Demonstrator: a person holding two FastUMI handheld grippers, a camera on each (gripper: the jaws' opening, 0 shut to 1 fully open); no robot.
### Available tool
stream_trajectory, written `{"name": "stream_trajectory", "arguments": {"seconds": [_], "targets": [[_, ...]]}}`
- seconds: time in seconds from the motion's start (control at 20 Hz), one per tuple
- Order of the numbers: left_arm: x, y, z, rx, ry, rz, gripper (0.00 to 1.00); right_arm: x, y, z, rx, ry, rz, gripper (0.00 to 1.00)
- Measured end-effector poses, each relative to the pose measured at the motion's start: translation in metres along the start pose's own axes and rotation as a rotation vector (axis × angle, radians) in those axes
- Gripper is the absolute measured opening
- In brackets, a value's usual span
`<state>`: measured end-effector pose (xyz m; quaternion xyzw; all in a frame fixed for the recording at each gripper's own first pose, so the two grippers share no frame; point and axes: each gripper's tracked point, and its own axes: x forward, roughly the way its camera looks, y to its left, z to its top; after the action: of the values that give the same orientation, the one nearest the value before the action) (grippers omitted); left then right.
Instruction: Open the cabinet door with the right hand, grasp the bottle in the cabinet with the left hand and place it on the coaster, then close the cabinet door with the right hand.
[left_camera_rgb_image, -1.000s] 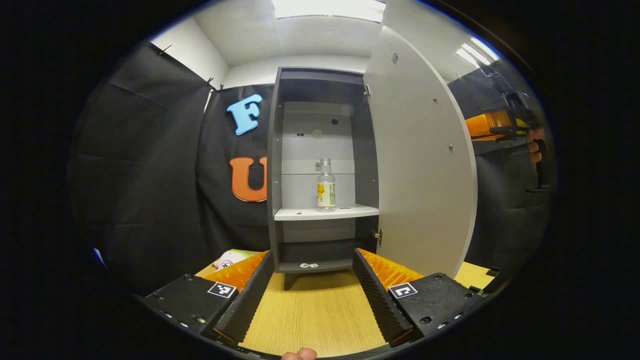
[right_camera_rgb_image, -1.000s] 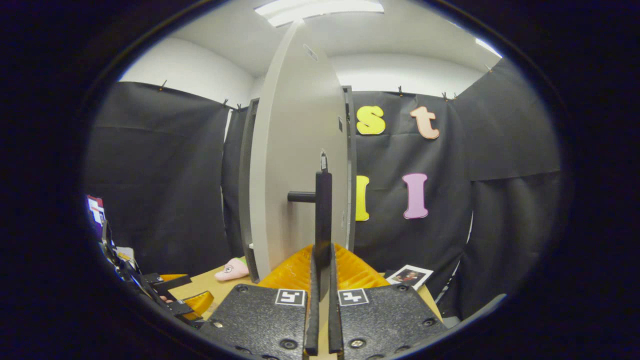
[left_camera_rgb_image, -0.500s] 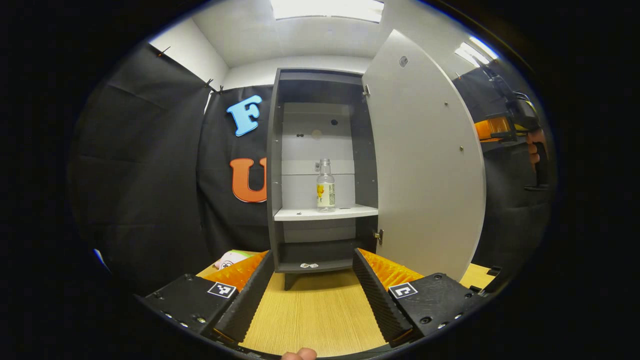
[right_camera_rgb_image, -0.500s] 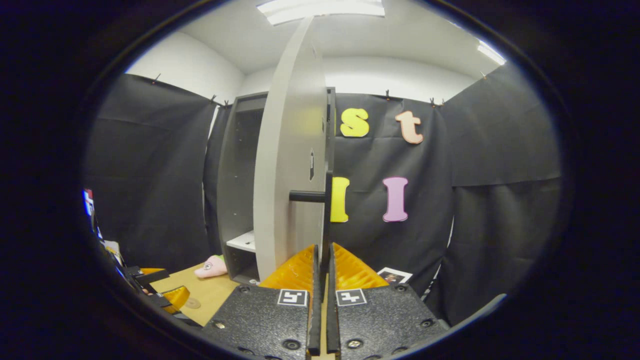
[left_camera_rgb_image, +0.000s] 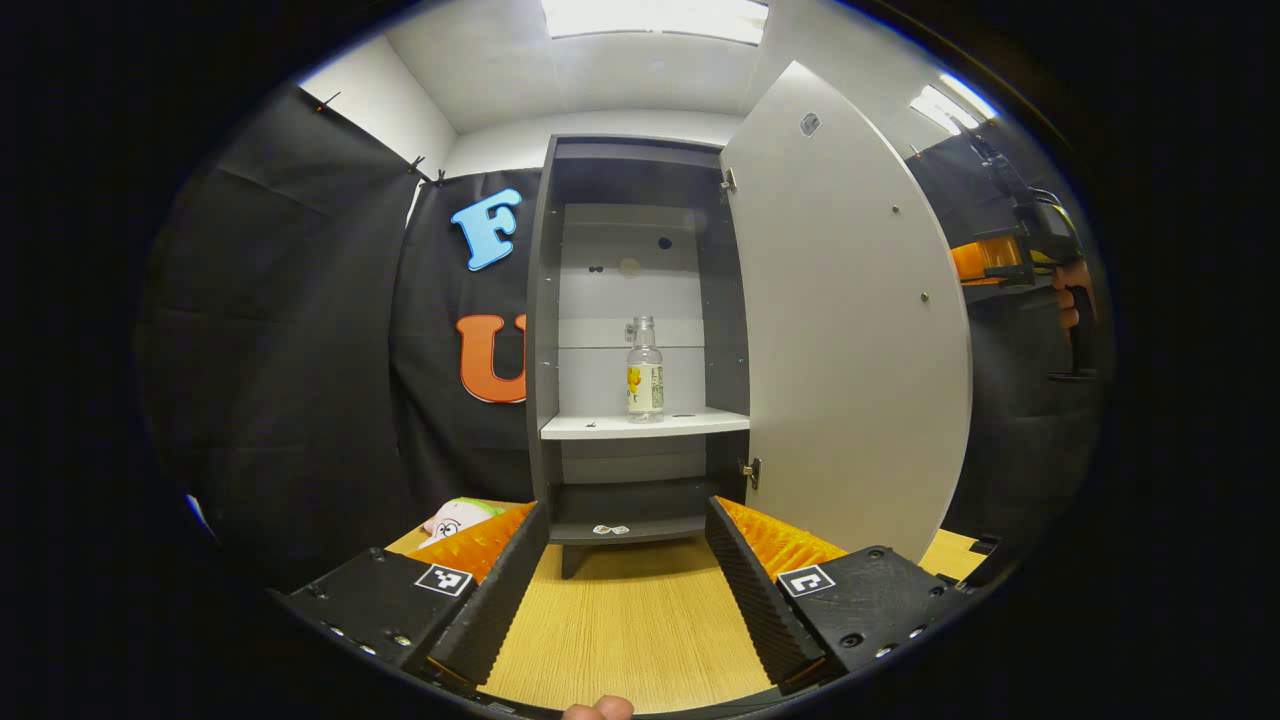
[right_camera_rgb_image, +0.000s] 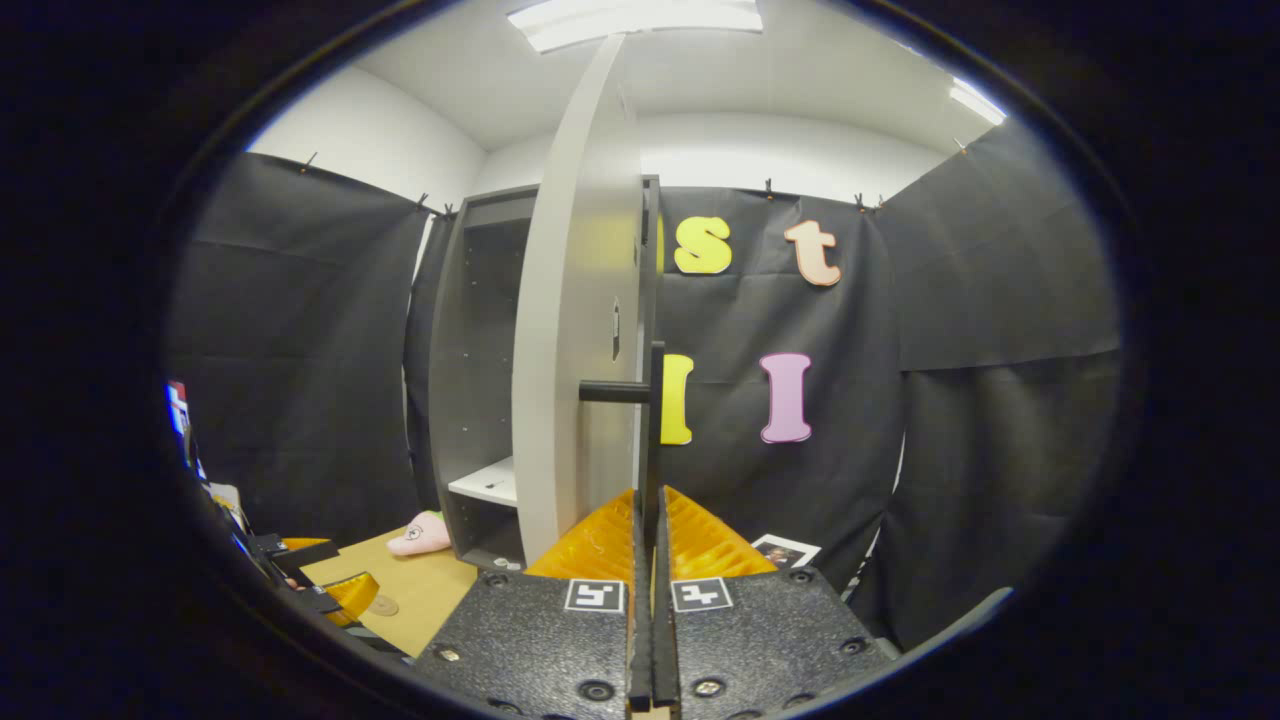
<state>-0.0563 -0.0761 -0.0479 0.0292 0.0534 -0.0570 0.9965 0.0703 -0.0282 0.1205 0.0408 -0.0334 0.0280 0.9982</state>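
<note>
1. At the left edge of the left gripper view, found a pink plush toy (left_camera_rgb_image: 455, 517) lying on the wooden table (left_camera_rgb_image: 630, 640), near the foot of the cabinet.
2. Held the left gripper (left_camera_rgb_image: 625, 600) low over the table with its fingers spread wide apart and nothing between them, pointed at the grey cabinet (left_camera_rgb_image: 545, 300).
3. Saw the clear bottle (left_camera_rgb_image: 645, 370) standing upright on the white shelf (left_camera_rgb_image: 600, 426) inside, toward the back, well apart from the left gripper.
4. Noted the cabinet door (left_camera_rgb_image: 850, 330) swung wide open to the right of the bottle, with the right gripper (left_camera_rgb_image: 1010, 255) and a hand (left_camera_rgb_image: 1072, 300) beyond its outer edge.
5. In the right gripper view, caught the left gripper low at the left, with a small round coaster (right_camera_rgb_image: 383, 605) on the table just beside it and the plush toy farther back.
6. Viewed the door nearly edge-on at centre, its black handle (right_camera_rgb_image: 655, 420) standing off the outer face.
7. Kept the right gripper's fingers (right_camera_rgb_image: 600, 545) pressed together on the lower end of that handle.
8. Spotted a photo card (right_camera_rgb_image: 785, 550) lying on the table to the right.
</note>
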Motion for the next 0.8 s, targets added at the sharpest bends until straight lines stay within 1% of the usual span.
{"name": "stream_trajectory", "arguments": {"seconds": [0.1,0.2,0.35,0.55,0.6,0.65,0.7,0.75,0.8], "targets": [[0.001,-0.001,0.0,0.004,0.0,0.005,0.95,-0.012,-0.002,-0.007,0.011,0.006,0.004,0.04],[0.003,-0.004,0.001,0.011,0.0,0.007,0.95,-0.02,-0.004,-0.017,0.026,0.015,0.019,0.07],[0.007,-0.009,0.001,0.016,0.003,-0.003,0.95,-0.028,-0.031,-0.029,0.003,0.025,-0.056,0.07],[0.016,-0.016,0.001,0.029,0.014,-0.007,0.95,-0.031,-0.045,-0.037,0.024,0.026,-0.076,0.07],[0.018,-0.019,0.003,0.04,0.011,-0.009,0.95,-0.031,-0.05,-0.04,0.025,0.025,-0.081,0.1],[0.021,-0.021,0.006,0.048,0.008,-0.013,0.95,-0.031,-0.055,-0.043,0.021,0.025,-0.089,0.31],[0.025,-0.024,0.01,0.051,0.005,-0.019,0.95,-0.029,-0.061,-0.047,0.013,0.027,-0.102,0.41],[0.029,-0.027,0.013,0.051,0.001,-0.024,0.95,-0.028,-0.066,-0.048,0.009,0.025,-0.113,0.58],[0.035,-0.028,0.015,0.044,0.003,-0.028,0.95,-0.028,-0.067,-0.05,0.007,0.022,-0.113,0.64]]}}
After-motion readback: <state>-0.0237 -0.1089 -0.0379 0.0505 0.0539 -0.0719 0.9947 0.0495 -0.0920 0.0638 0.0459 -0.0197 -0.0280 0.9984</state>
